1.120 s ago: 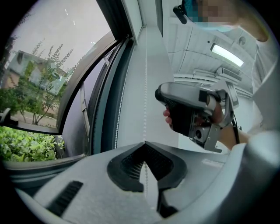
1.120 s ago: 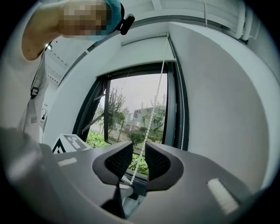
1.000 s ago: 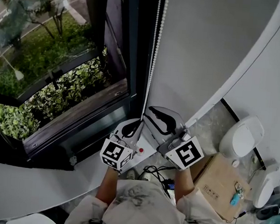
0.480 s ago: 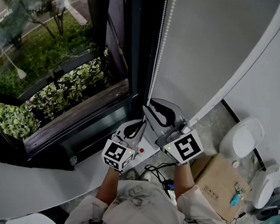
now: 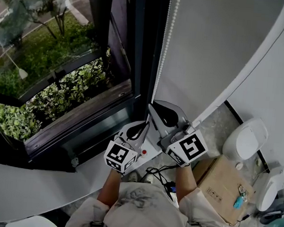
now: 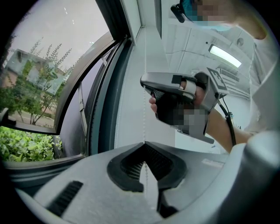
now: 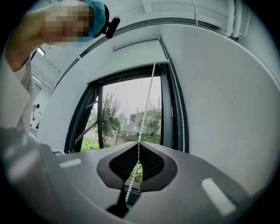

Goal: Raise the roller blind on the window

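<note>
A white bead chain (image 5: 163,53) hangs down the dark window frame (image 5: 136,60) beside the pale wall. My right gripper (image 5: 151,106) is shut on the chain, with the beads running between its fingertips (image 7: 138,143) and up towards a pale rail (image 7: 140,43) above the window. A second strand (image 7: 180,122) hangs by the frame. Just below, my left gripper (image 5: 143,123) is also shut on the chain (image 6: 145,96), which passes through its tips (image 6: 144,143). The right gripper (image 6: 175,87) shows above it in the left gripper view. The blind's fabric is not clearly in view.
A white sill (image 5: 51,186) runs under the open window, with green shrubs (image 5: 59,93) outside. On the floor to the right lie a cardboard box (image 5: 222,184), a white rounded device (image 5: 246,137) and dark cables (image 5: 163,176).
My right gripper has shifted left and slightly up onto the chain, above the left gripper. The left gripper has edged a little to the right.
</note>
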{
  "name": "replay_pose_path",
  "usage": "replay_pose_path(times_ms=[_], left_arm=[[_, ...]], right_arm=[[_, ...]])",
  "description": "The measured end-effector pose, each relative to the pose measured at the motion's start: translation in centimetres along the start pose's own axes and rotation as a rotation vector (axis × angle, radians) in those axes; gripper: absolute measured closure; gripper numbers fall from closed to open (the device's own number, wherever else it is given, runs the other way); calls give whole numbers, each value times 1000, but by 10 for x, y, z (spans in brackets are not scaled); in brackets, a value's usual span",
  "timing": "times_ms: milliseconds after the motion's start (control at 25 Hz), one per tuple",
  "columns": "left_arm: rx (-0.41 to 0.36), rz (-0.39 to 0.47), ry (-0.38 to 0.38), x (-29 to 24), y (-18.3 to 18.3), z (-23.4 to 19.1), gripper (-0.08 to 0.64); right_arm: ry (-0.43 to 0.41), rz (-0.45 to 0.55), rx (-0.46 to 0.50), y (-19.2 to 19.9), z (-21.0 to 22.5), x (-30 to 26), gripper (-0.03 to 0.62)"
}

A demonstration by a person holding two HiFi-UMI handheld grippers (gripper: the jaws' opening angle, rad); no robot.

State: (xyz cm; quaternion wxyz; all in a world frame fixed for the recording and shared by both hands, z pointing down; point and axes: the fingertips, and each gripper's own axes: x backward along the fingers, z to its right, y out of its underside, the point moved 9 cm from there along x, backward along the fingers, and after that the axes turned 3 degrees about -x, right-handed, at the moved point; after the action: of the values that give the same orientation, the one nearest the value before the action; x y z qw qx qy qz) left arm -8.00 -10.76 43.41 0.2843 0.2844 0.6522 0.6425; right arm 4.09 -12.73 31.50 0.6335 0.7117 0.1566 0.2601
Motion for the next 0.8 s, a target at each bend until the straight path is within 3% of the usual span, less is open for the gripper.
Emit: replay_pose_path(times_ms=[800], left_arm=[[47, -81, -1, 2, 37, 2, 549]], right_arm=[[20, -27, -78, 39, -3, 7, 580]])
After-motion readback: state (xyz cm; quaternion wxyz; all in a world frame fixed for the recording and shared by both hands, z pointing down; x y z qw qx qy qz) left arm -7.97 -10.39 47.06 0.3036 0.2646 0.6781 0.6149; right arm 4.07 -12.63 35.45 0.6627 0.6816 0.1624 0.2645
